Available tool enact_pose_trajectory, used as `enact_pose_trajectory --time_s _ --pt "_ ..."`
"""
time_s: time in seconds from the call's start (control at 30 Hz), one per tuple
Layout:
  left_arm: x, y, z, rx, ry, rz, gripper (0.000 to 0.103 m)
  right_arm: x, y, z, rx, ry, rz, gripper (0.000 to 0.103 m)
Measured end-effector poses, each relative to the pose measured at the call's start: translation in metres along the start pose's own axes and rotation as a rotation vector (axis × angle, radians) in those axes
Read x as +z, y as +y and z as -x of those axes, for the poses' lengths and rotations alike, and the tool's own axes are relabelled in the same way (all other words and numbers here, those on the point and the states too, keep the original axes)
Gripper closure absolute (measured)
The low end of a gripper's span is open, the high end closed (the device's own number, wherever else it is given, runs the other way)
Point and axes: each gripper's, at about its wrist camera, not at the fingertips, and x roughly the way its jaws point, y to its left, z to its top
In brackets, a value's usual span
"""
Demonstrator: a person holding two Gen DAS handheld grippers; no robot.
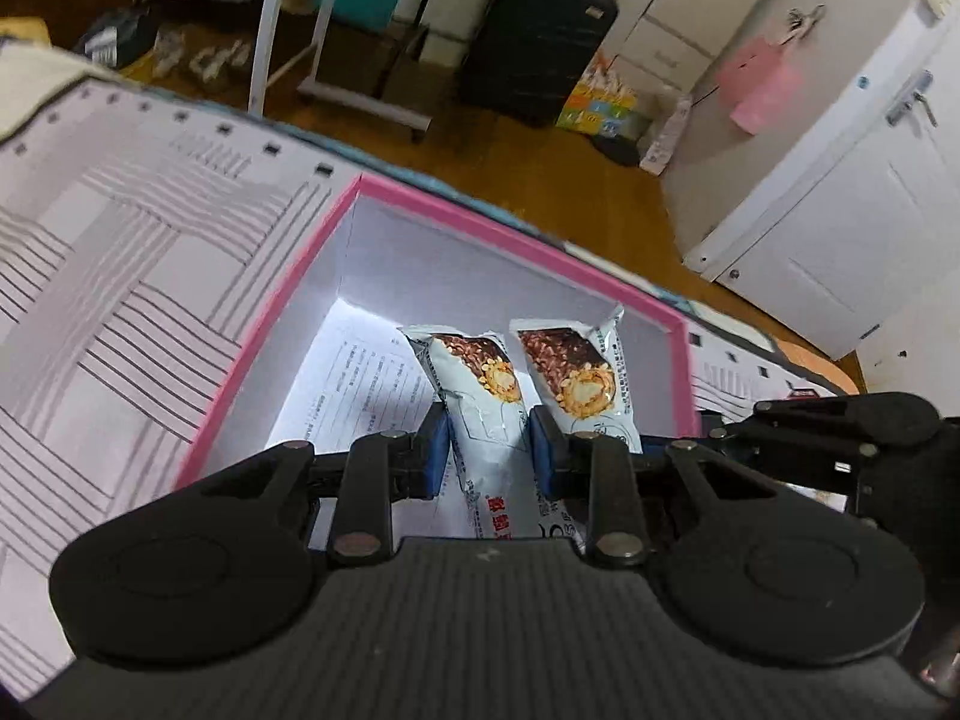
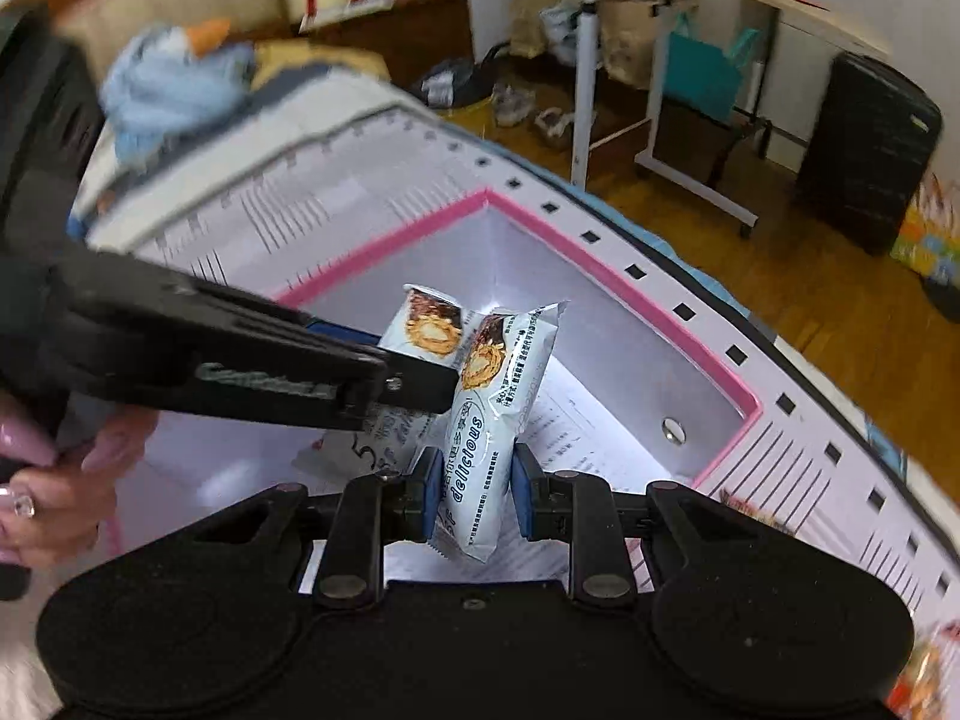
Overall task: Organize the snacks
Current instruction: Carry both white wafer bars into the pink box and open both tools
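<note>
A pink-rimmed white box (image 1: 414, 204) lies open on the table; it also shows in the right wrist view (image 2: 606, 276). My left gripper (image 1: 489, 450) is shut on a white snack packet (image 1: 480, 396) and holds it inside the box. A second like packet (image 1: 585, 375) sits just to its right, held by my right gripper (image 2: 471, 489), which is shut on that packet (image 2: 498, 396). In the right wrist view my left gripper (image 2: 414, 387) comes in from the left with its packet (image 2: 429, 324) behind the right one.
The box sits on a striped white mat (image 1: 120, 276). A printed sheet (image 1: 360, 384) lies on the box floor. Beyond the table edge are a wooden floor, a black suitcase (image 1: 534, 36), a white desk frame (image 2: 606, 108) and white doors (image 1: 840, 192).
</note>
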Motion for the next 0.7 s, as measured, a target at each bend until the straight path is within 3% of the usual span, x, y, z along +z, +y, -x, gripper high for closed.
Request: enact_pose_trajectory --time_s 0.17,0.27,0.33,0.4,0.53,0.7 --pt "-0.001 0.006 -0.033 0.054 0.056 0.005 0.076 0.009 -0.001 -0.027 -0.032 0.093 0.071 0.074" --pt "-0.002 0.008 -0.039 0.071 0.091 0.029 0.074 0.004 0.001 -0.03 -0.039 0.069 0.064 0.07" --pt "-0.005 0.007 -0.037 0.083 0.08 0.02 0.069 -0.003 0.005 -0.028 -0.074 0.038 0.072 0.064" --pt "-0.007 0.005 -0.033 0.099 0.071 0.012 0.045 -0.012 0.006 -0.019 -0.121 0.003 0.073 0.063" --pt "-0.011 0.002 -0.011 0.096 0.039 -0.015 0.044 -0.023 -0.002 0.019 -0.115 -0.102 -0.022 0.059" --pt "-0.019 -0.016 0.045 0.06 -0.023 -0.109 0.044 -0.051 -0.014 0.09 -0.114 -0.255 -0.199 0.058"
